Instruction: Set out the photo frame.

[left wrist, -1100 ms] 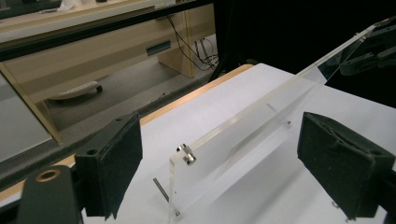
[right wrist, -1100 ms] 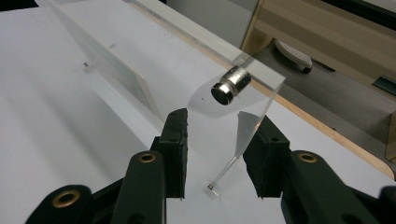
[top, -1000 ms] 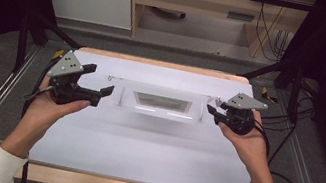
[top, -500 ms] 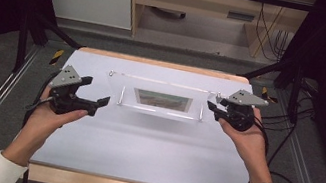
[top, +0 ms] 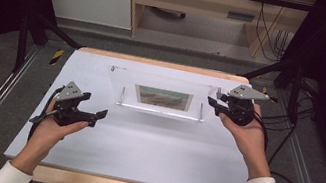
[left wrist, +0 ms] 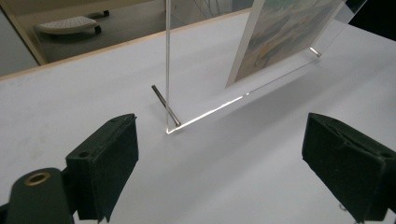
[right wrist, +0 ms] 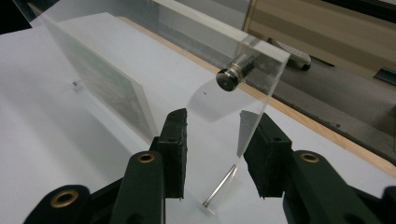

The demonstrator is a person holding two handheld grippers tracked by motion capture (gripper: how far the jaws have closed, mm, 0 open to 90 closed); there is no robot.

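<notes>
White table (top: 141,143) carried a clear picture frame (top: 162,96); the right tool (right wrist: 212,140) straddled its edge, pad contact unclear, while the left tool (left wrist: 224,163) stood spread, frame top cut off.

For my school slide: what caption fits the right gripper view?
Right gripper jaws straddle the edge of a clear frame.
</notes>
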